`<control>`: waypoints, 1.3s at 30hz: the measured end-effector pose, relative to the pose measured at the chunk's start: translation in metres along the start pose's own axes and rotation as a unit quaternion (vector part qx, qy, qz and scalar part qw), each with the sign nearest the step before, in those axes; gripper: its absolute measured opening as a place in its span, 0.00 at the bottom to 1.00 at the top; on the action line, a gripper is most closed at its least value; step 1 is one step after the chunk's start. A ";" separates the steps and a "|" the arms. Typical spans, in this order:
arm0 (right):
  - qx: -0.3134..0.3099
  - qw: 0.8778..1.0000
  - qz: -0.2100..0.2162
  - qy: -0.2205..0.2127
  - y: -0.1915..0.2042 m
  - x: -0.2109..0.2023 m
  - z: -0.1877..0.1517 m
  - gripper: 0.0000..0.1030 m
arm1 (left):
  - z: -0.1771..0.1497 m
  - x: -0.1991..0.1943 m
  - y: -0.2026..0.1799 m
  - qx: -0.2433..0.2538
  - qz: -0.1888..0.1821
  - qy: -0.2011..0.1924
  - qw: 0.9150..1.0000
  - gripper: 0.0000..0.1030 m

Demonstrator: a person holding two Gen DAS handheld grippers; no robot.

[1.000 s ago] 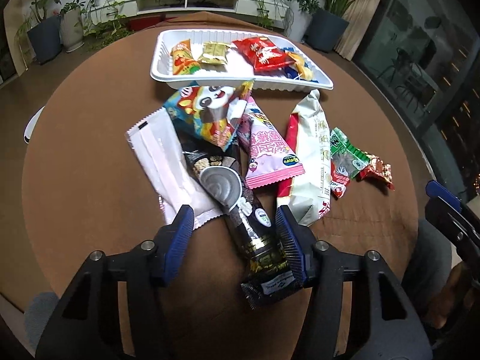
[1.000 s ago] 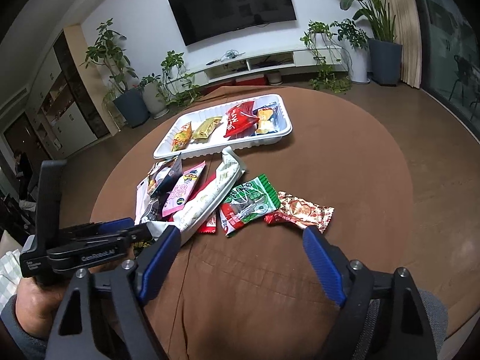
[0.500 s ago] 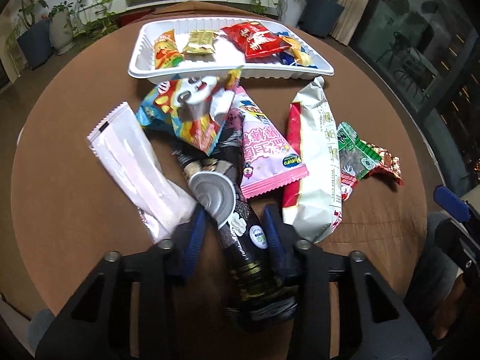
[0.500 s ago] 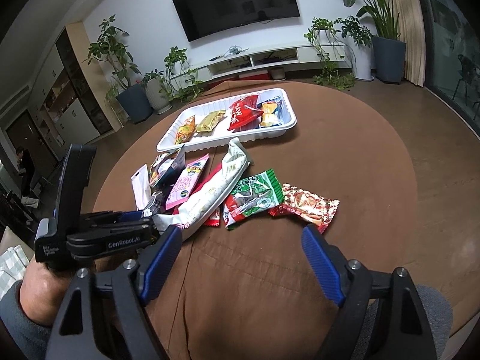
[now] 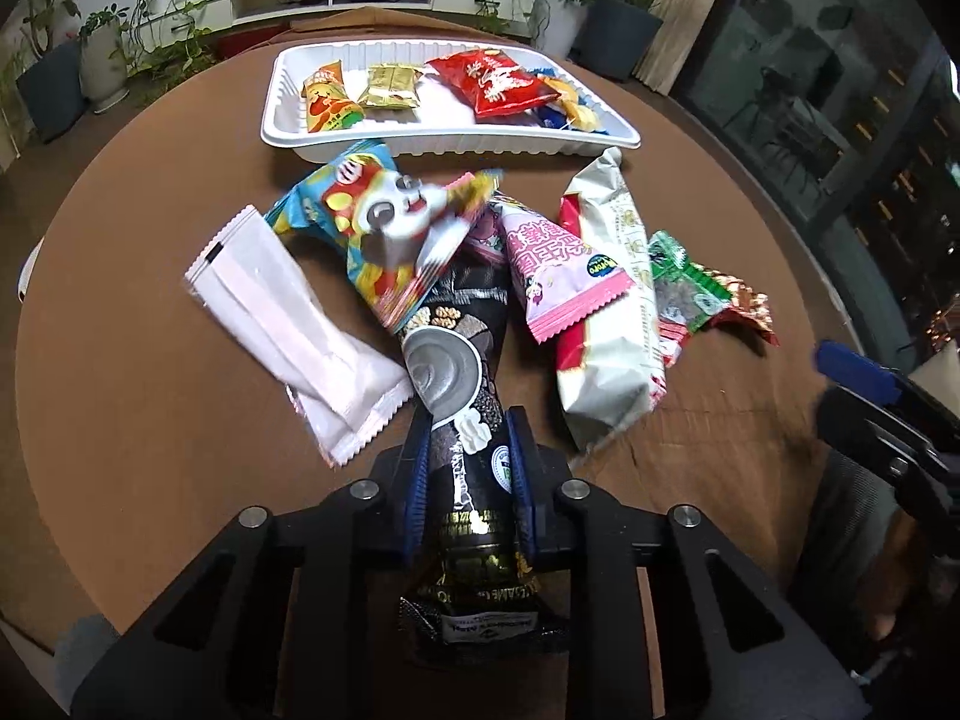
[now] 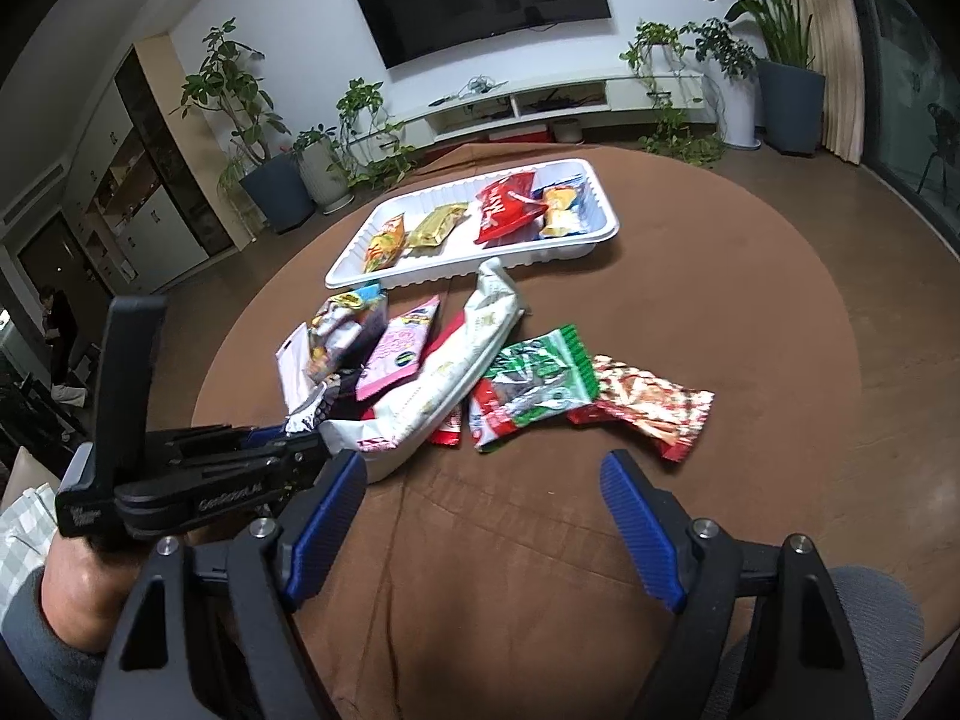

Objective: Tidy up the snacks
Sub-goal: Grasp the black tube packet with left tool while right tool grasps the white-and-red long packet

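Nearest, bottom centre of the left wrist view: left gripper (image 5: 467, 480) has just been closing and its blue pads now pinch the long black foil snack packet (image 5: 471, 480) across its middle; the packet's near end hangs toward the camera and its far end runs under the pile. Lower half of the right wrist view: right gripper (image 6: 483, 525) with jaws wide and nothing between them, over bare brown tablecloth (image 6: 690, 276). Mid-frame, not yet sorted: translucent white sachet (image 5: 288, 324) at left, blue cartoon-animal bag (image 5: 384, 222), pink sachet (image 5: 555, 264), long cream-white bag (image 5: 612, 312), green-and-red packet (image 5: 684, 291), red-gold patterned packet (image 5: 747, 306) at right. Far, upper centre: white ribbed plastic tray (image 5: 288, 126) already holding an orange packet, a gold one, a red one and small blue-yellow pieces. Judgement: roughly a third done; seven loose items remain, the black packet being the one in hand. View differences: the left wrist view alone shows the pinch on the black packet, which the right wrist view mostly hides behind the left tool and the person's hand (image 6: 72, 588) at lower left. The right wrist view alone shows the red-gold packet in full, plus the wall screen and cabinets beyond.
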State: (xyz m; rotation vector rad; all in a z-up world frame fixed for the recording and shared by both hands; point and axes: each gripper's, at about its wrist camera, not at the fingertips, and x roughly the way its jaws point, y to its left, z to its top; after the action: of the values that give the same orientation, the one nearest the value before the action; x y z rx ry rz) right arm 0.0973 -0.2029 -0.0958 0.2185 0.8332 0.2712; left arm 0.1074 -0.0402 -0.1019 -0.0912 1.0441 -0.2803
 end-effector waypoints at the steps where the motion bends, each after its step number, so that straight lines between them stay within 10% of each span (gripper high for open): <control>1: 0.002 1.000 0.005 0.005 0.002 0.004 0.001 0.80 | -0.002 -0.003 0.001 -0.002 -0.005 -0.003 1.000 0.21; 39: 0.017 0.987 -0.019 0.158 0.035 0.124 0.050 0.59 | -0.002 0.006 0.002 0.021 -0.006 0.021 1.000 0.21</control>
State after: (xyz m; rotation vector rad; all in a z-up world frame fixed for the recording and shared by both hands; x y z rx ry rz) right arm 0.2095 -0.1345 -0.1391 0.1946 1.1567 0.2601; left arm 0.1094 -0.0395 -0.1084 -0.0530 1.0794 -0.3164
